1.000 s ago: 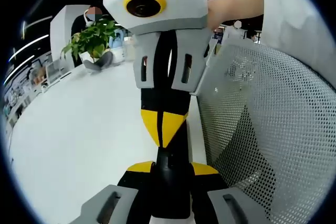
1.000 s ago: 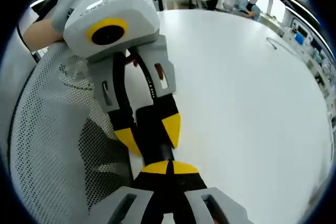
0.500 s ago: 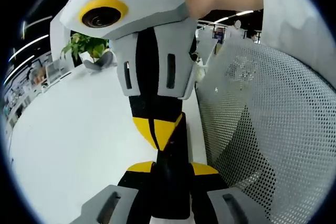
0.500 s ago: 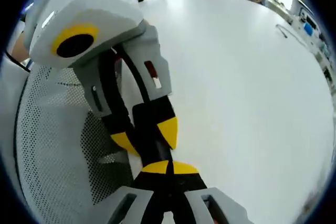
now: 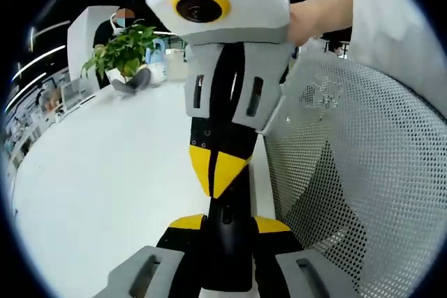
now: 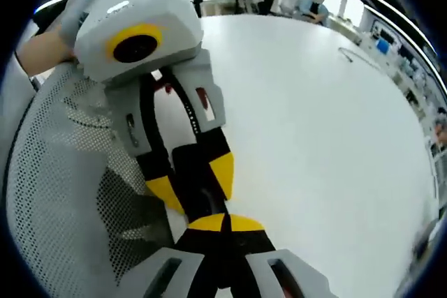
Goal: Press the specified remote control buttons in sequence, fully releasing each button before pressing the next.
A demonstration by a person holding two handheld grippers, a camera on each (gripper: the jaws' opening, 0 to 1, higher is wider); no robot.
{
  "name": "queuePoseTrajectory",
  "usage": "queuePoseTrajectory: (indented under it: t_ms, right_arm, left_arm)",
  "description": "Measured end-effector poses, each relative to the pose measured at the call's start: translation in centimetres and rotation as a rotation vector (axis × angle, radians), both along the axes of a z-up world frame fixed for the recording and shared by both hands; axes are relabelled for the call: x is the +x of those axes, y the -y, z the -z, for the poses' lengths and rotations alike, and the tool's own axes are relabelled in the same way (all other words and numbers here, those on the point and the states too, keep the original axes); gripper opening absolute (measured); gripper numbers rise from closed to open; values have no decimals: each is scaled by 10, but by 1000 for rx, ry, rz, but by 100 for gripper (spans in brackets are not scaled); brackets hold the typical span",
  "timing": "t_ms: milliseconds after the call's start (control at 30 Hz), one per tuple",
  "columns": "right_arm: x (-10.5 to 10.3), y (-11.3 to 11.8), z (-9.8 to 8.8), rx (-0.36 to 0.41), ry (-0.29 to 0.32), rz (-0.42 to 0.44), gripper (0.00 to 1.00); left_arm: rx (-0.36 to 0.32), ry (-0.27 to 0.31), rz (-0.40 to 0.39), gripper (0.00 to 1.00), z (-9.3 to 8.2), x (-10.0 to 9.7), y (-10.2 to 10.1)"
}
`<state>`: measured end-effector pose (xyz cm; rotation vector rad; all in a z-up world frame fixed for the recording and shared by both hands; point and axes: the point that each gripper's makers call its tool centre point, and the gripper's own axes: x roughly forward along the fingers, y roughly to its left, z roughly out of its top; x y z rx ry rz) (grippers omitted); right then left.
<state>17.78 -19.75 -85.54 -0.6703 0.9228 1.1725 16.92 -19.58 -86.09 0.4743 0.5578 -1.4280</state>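
A black remote control [image 5: 227, 242] is clamped lengthwise between my left gripper's [image 5: 228, 225] yellow-tipped jaws, so that gripper is shut on it. From above, my right gripper [image 5: 216, 171] comes down with its yellow tips closed together, resting against the remote's far end. In the right gripper view my right gripper [image 6: 223, 222] is shut at the bottom. Just beyond its tips is the remote [image 6: 202, 197], held by the left gripper [image 6: 194, 183], which reaches in from the upper left.
Both grippers hover over the edge of a broad white table [image 5: 105, 193] [image 6: 314, 137]. A white mesh chair back [image 5: 349, 172] [image 6: 56, 193] stands close beside them. A potted plant [image 5: 126, 50] sits at the far table edge. A person's hand [image 5: 318, 19] holds the right gripper.
Half a second ago the right gripper's body leaned closer to the left camera; it has swung back to where it was a second ago. Its closed tips stay at the remote's end.
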Motion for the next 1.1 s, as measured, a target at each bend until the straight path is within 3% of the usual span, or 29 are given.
queuePoseTrajectory:
  t_ms: [167,200,233,267,500,833,1100]
  right_arm:
    - [-12,-17,-7,69,-22,-7,0]
    - [-14,-18,-6,63,-25,-17,0]
    - [-13,-11,1,1,-13,-43,0]
    - [-13,-17,-2,31,4,-68,0]
    - [-11,-12,-1,-22,69,-76,0]
    - [-11,-13,1,-93,97,-89,0]
    - [-9,-13,1,-85,127,-109,0]
  left_arm:
    - [-1,0,1,25,0,0,0]
    - [-1,0,1,25,0,0,0]
    - [-1,0,1,25,0,0,0]
    - [-1,0,1,25,0,0,0]
    - [-1,0,1,25,0,0,0]
    - [-9,-9,-2,25,0,0,0]
    - [-15,-19,-10,25,-1,0,1]
